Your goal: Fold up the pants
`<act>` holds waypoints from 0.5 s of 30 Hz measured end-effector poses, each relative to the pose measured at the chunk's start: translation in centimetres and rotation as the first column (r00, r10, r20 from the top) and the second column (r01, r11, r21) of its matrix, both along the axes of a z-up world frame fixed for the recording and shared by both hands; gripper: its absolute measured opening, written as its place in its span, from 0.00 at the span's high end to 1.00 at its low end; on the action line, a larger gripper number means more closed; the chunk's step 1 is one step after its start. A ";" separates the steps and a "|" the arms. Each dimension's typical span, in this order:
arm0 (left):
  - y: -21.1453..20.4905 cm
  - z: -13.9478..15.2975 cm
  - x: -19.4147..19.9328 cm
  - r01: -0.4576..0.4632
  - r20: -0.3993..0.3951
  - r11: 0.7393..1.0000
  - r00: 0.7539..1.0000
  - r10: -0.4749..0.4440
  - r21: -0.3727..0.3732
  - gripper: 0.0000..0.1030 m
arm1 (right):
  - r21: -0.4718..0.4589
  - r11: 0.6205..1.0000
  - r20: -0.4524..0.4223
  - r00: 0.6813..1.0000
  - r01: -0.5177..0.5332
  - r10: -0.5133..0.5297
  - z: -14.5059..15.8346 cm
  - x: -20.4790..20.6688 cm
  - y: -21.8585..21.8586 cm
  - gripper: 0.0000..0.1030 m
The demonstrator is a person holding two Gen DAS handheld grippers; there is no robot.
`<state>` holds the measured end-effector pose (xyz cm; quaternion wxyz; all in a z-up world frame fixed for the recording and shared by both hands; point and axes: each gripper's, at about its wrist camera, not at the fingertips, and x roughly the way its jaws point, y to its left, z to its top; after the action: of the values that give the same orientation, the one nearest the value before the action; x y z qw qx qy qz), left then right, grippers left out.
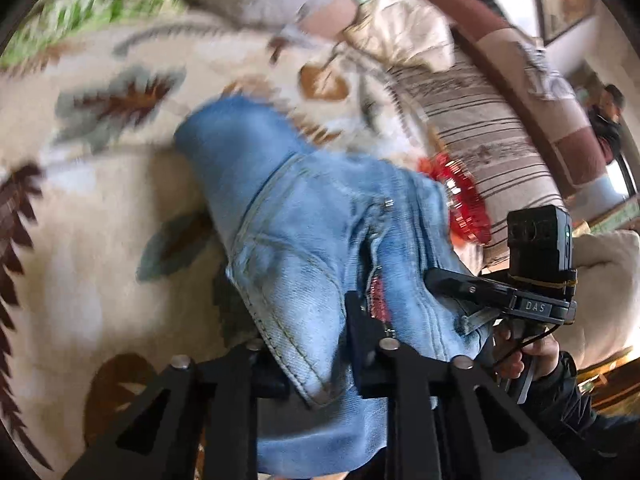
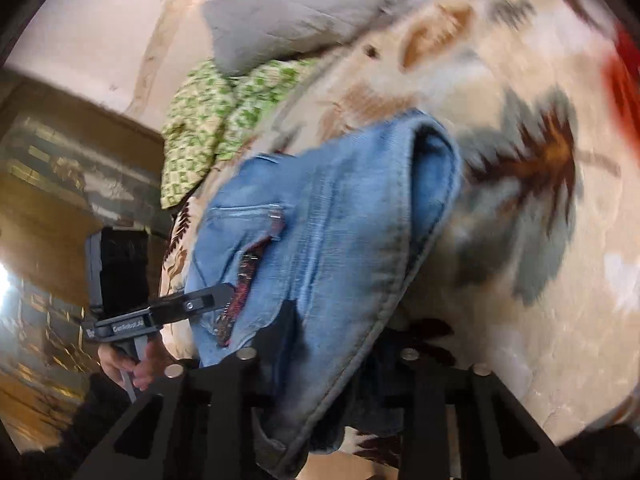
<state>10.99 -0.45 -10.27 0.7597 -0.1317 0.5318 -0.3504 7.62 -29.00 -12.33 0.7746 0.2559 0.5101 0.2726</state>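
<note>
Left gripper: I see its two black fingers clamped on the light-blue denim; the cloth runs between the pads and drapes over them toward the lens. In the right wrist view this same tool comes in from the left, its tip against the denim beside a red-patterned zip opening.

Right gripper: I read it as grasping the pants too; a thick hemmed edge of denim passes between its fingers and hangs over them. In the left wrist view the tool reaches in from the right with its tip on the cloth.

Hands: my right hand wraps the handle under its tool, a dark sleeve behind it; my left hand holds the other handle.

Pants: bunched and lifted off the bedspread at the near end, held by both tools; the far end still lies on it, toward the middle.

Bedspread: cream, with brown and grey-blue leaf figures; it carries everything here.

Surroundings: a striped pillow lies toward the right edge, a red object just beside it and near the pants; a green-patterned cloth sits at the far edge, under a grey pillow.

Image quality: blurred; finer detail I cannot tell.
</note>
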 end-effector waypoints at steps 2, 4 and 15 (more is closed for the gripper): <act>0.8 2.5 -0.2 -0.002 0.077 1.000 0.997 0.004 -0.019 0.80 | -0.011 1.000 0.057 0.998 -0.010 0.010 2.3 0.3 0.7 0.70; 1.6 4.4 0.2 -0.025 0.144 0.999 0.989 0.031 -0.042 0.80 | -0.010 1.000 0.118 0.993 -0.005 0.006 4.3 1.2 1.2 0.70; 5.8 -4.2 9.9 -0.194 -0.008 0.973 0.980 0.197 0.129 0.64 | -0.167 0.985 0.096 0.993 -0.050 0.067 0.2 13.7 7.3 0.70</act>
<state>20.87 5.35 -14.49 0.7918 -0.1384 0.5453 -0.2379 21.33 -21.75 -12.16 0.8095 0.1621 0.4982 0.2650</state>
